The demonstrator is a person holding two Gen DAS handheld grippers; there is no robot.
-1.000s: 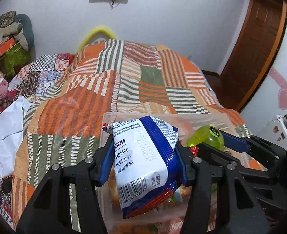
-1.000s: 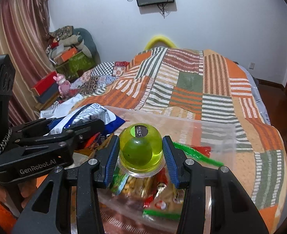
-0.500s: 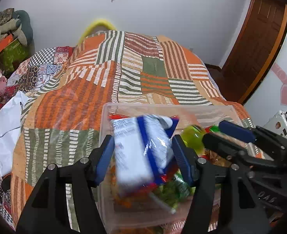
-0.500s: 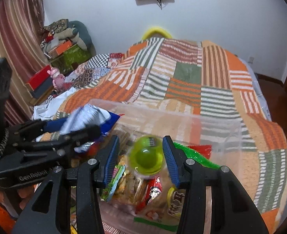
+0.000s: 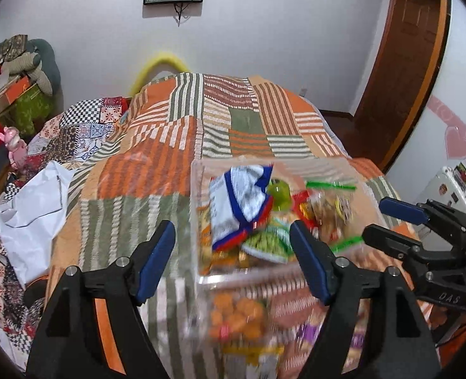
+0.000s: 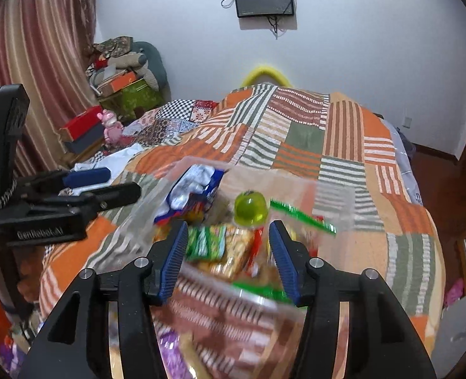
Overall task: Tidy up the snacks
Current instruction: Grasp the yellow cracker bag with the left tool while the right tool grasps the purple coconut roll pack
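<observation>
A clear plastic box [image 5: 198, 221] [image 6: 334, 202] sits on the patchwork bed, filled with several snack packs. A white-and-blue snack bag [image 5: 236, 202] [image 6: 192, 189] lies on top at its left side. Beside it rests a green jelly cup [image 5: 278, 194] [image 6: 250, 208]. My left gripper [image 5: 233, 246] hangs back from the box's near wall, jaws opening, nothing between them. My right gripper [image 6: 228, 249] is also drawn back, jaws opening and empty. Each gripper shows at the edge of the other's view.
More snack packs, orange [image 5: 236, 315] and purple [image 6: 169, 353], lie blurred on the bed in front of the box. White cloth [image 5: 33, 208] lies at the bed's left edge. Boxes and a pink toy [image 6: 111, 126] crowd the left wall. A wooden door [image 5: 400, 63] stands at right.
The left gripper let go of the white-and-blue bag and the right let go of the jelly cup; both dropped into the box. Both grippers opened and pulled back and upward.
</observation>
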